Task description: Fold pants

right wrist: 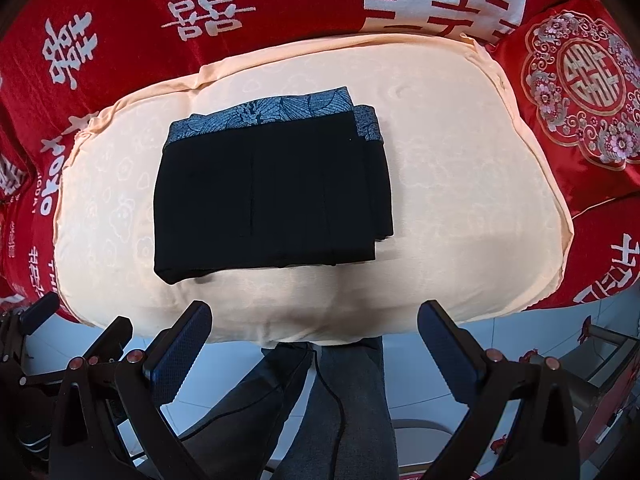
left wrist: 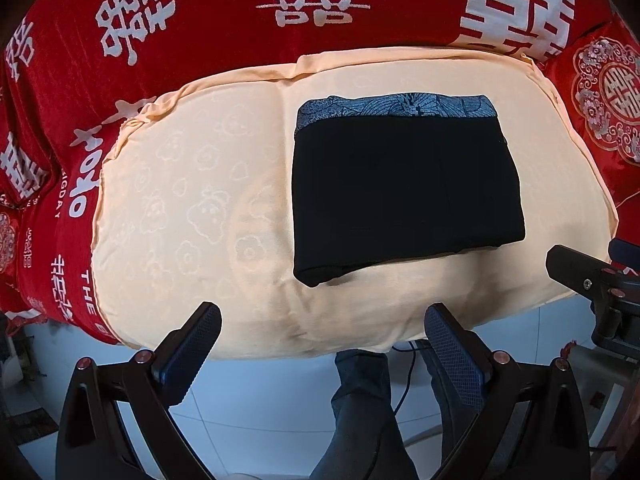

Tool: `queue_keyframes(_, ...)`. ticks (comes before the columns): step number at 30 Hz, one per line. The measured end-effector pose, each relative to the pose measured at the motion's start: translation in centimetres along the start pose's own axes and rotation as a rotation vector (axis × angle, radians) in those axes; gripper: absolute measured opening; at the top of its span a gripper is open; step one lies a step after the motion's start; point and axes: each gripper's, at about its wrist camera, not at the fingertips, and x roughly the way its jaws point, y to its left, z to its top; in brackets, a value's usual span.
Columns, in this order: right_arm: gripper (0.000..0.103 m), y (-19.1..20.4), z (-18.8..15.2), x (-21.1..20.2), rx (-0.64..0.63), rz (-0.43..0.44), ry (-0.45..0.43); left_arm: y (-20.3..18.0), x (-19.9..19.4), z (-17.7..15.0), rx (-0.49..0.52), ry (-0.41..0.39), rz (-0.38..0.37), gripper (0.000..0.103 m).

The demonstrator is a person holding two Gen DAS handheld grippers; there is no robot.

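The black pants [left wrist: 404,188] [right wrist: 268,196] lie folded into a compact rectangle on a cream cushion [left wrist: 192,208] [right wrist: 460,184], with a blue patterned waistband along the far edge. My left gripper [left wrist: 322,316] hangs open over the cushion's near edge, short of the pants, with nothing between its fingers. My right gripper [right wrist: 314,314] is also open and empty, near the cushion's front edge, below the pants. The right gripper's finger [left wrist: 576,272] shows at the right edge of the left wrist view.
A red cover with white characters [left wrist: 200,20] [right wrist: 120,20] surrounds the cushion. A red embroidered pillow [left wrist: 608,100] [right wrist: 580,88] sits at the right. Below the cushion edge are a pale tiled floor [left wrist: 260,400], a person's legs [right wrist: 320,400] and a dark cable [left wrist: 404,384].
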Motion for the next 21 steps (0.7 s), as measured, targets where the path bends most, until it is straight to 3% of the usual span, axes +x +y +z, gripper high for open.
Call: queue_keyframes(21,0.103,0.82,-0.45,0.08,-0.025,-0.018,-0.005,-0.35,0.05,-0.24,0.016,-0.013,0.015,0.102)
